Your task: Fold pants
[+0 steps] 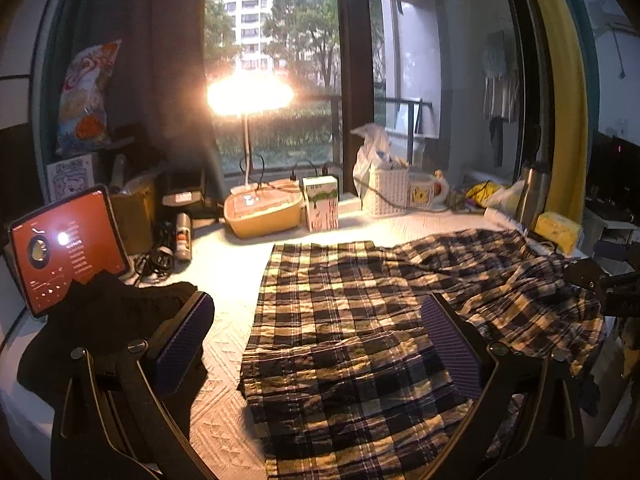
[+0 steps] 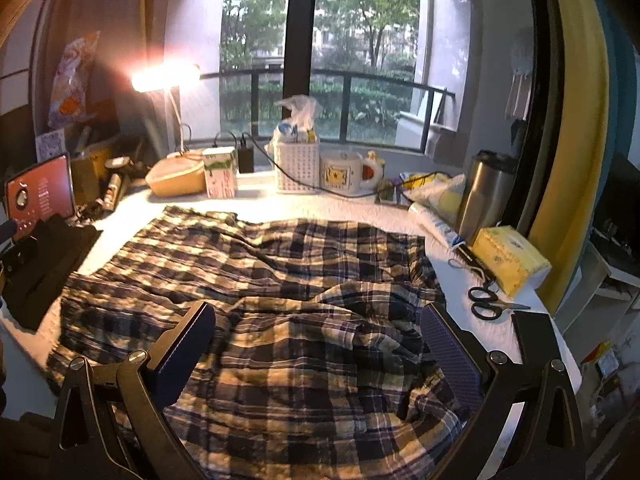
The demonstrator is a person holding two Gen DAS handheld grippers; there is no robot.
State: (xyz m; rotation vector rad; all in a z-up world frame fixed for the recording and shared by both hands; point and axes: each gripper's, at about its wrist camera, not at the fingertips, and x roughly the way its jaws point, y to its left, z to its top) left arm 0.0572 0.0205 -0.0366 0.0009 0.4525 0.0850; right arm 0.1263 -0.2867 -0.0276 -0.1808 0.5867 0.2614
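Your left gripper [image 1: 318,350] is spread wide and holds nothing; its two purple pads [image 1: 184,344] stand on each side of the near end of the plaid pants [image 1: 344,320], above the cloth. Your right gripper [image 2: 318,354] is also wide apart and empty, and it hangs over the wrinkled part of the pants [image 2: 280,280].

The pants lie on the white textured table cover [image 1: 224,280]. On the left side the cloth is flat, with a straight edge at the far end. On the right side it is bunched, with many folds. I cannot tell which end is the waist.

A black cloth [image 1: 108,320] lies to the left of the pants, just beside your left gripper, and behind it stands a tablet [image 1: 68,248] with a red screen. Black scissors [image 2: 490,300] and a yellow tissue pack [image 2: 510,258] lie to the right of the pants, apart from them. At the far edge of the table, near the window, you see a lit desk lamp [image 1: 250,96], a white basket [image 2: 298,166] and a mug [image 2: 348,172]
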